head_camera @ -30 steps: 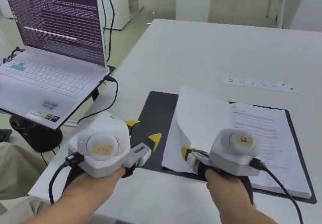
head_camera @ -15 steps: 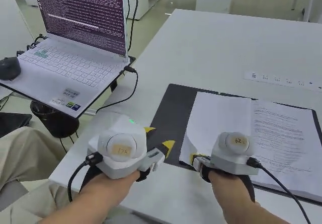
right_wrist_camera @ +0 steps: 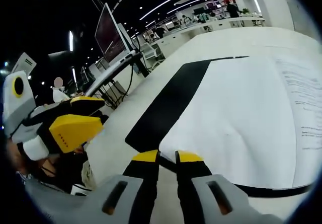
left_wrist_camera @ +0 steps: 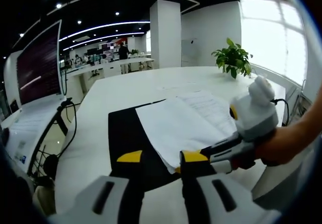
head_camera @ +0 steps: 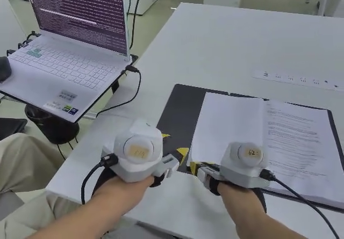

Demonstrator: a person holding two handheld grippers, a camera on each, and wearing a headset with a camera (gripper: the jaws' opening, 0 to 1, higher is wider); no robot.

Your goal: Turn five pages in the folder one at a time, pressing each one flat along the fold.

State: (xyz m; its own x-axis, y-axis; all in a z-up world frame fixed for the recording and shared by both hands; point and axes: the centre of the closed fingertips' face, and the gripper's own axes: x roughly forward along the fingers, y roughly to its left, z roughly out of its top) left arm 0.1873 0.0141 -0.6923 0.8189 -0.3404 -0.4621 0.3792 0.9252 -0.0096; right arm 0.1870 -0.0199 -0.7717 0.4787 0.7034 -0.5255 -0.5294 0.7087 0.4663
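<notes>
**On the white workbench (head_camera: 215,40), a folder is lying open with a page turned over**

Close to the near edge of the bench, the black folder (head_camera: 174,113) is lying open in front of me. A blank turned page (head_camera: 228,123) is resting on its left half and covering most of the dark inside cover. The printed stack (head_camera: 301,142) is lying on the right half. The fold is running between the two, away from me.

My right gripper (right_wrist_camera: 167,156) is sitting at the turned page's near left corner. Its yellow-tipped jaws are pinching almost together, and the corner seems to be caught between them. My left gripper (left_wrist_camera: 162,156) is hovering just beside it, over the folder's near edge. Its jaws are standing apart and carrying nothing.

I am judging the turn of this page to be nearly done, since the sheet is lying down on the left side. It is not sitting quite flat, though, and nothing is pressing it along the fold yet. The left side is looking thin, so I am guessing that few pages are over, but I cannot tell the exact count. Letting go, pressing the crease, and turning further pages are left to do.

Farther out, an open laptop (head_camera: 64,62) is sitting to my left, and a white power strip (head_camera: 298,80) is lying beyond the folder.
</notes>
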